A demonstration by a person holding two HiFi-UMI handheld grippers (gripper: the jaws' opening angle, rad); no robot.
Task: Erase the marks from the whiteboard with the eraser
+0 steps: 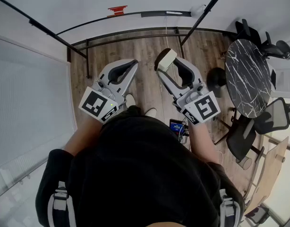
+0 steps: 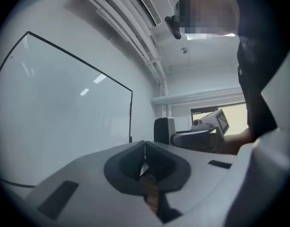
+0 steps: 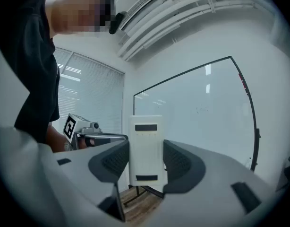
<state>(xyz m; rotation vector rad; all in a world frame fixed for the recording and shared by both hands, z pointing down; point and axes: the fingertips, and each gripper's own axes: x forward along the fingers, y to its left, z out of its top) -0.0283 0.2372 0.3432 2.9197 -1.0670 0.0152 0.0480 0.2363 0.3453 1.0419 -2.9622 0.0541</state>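
The person stands facing the whiteboard (image 3: pixel 197 112) with both tools held out low over the wooden floor (image 1: pixel 145 46); the right gripper (image 3: pixel 146 163) has its jaws clamped on the sides of a white eraser (image 3: pixel 145 148), which stands upright between them and pokes out past the tips; the left gripper (image 2: pixel 145 150) has its jaws pressed together with nothing between them; the eraser is well short of the board, so I'd say the reach is yet to come; the marks (image 3: pixel 201 110) are only a faint scribble near the middle of the glass, with a small red patch (image 3: pixel 241 79) by the right frame edge, so the wipe should be aimed there and not swept about blindly; a darker face (image 2: pixel 158 129) shows on one side of the eraser, likely the felt, and it should meet the board flat; the grip looks square, but pressing hard could twist it, so firm, even, overlapping strokes seem best
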